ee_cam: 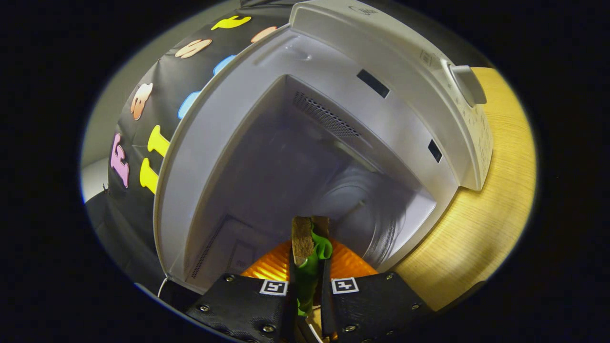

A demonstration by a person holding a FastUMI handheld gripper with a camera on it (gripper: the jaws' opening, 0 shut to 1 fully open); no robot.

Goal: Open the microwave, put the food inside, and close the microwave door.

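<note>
The white microwave stands open, and I look straight into its pale cavity with the glass turntable on its floor. My gripper is at the cavity's mouth and shut on the food, a toy sandwich of brown bread and green lettuce. The green part runs down between the two fingers. An orange ribbed plate shows right behind the fingers on both sides of the food. The view is rolled, so the cavity floor lies toward the table side.
The microwave's control panel with a knob runs along the cavity's edge. Beside the microwave lies the light wooden tabletop. The booth's black cloth wall hangs on the other side.
</note>
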